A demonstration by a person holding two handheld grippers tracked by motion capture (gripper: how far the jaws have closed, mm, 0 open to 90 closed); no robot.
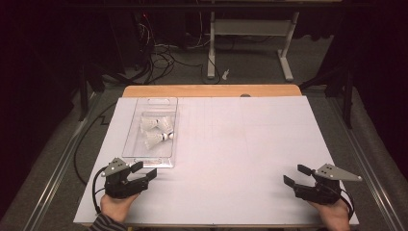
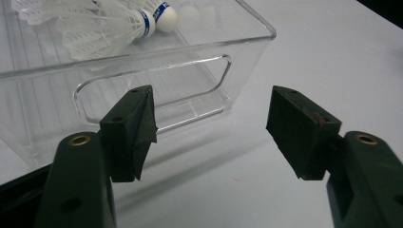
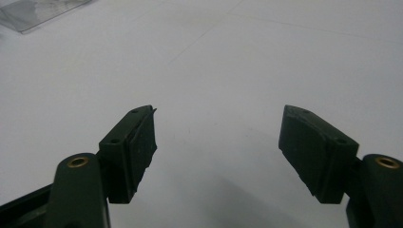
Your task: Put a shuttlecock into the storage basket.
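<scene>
**Two claws at rest, shuttlecocks waiting in a clear bin**

Nearest the person, at the front edge of the worktop [image 1: 231,159], both hands hold their tools low over the smooth, matte white surface. The left claw [image 1: 144,171] sits just short of the near end of the bin, jaws spread wide with nothing between them; in the left gripper view its blocky black pads [image 2: 138,128] show slightly frayed edges, and the bin's cut-out handle slot lies directly ahead. The right claw [image 1: 297,174] hovers at the opposite front corner, well apart from everything else, jaws likewise wide and empty (its own view shows the bare white sheet ahead).

Just beyond the left claw stands the clear plastic bin [image 1: 129,137], a long rectangle with rounded corners, glossy see-through walls and a ribbed floor. Inside it, toward the middle, lie two shuttlecocks on their sides: the nearer shuttlecock [image 1: 156,139] and the farther shuttlecock [image 1: 155,123], each a flared white feathery skirt ending in a rounded white cork tip with a blue band.

Past the white sheet, a strip of the worktop's wooden edge [image 1: 211,90] shows.
</scene>
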